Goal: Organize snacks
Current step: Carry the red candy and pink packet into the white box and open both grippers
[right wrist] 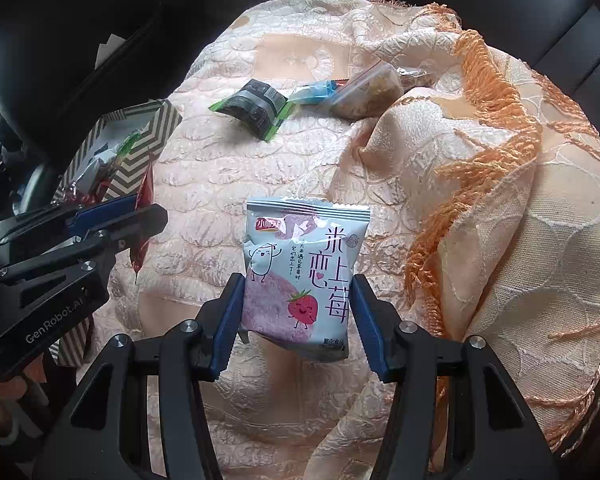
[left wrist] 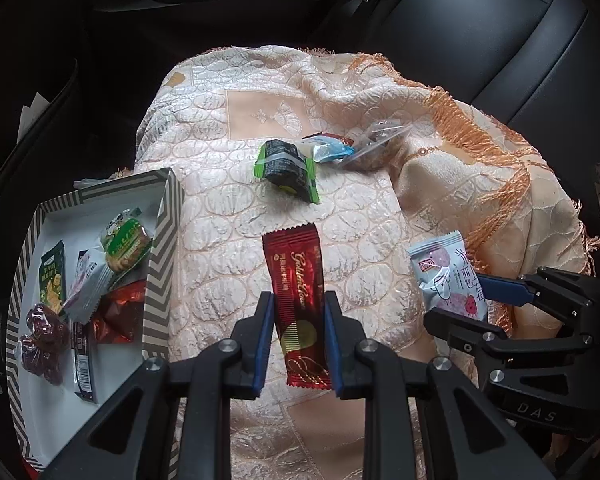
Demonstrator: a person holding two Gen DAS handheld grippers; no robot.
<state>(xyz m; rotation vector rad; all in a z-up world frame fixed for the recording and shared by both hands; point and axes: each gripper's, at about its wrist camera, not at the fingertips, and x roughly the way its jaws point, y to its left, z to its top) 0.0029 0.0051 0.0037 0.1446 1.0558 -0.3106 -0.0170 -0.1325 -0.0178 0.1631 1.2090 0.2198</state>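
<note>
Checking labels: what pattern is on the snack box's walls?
Grey-and-white chevron stripes on the snack box, clearest in the left wrist view.

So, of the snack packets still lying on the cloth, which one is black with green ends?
The dark packet, nearest the striped box. Behind it lie a blue-wrapped snack and a clear bag.

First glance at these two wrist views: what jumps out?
Each claw grips a snack above the peach quilted cloth: the left claw a long red wafer packet, the right claw a pale blue strawberry packet. At left, a chevron-edged box already holds several snacks; three more packets lie farther back on the cloth.
</note>
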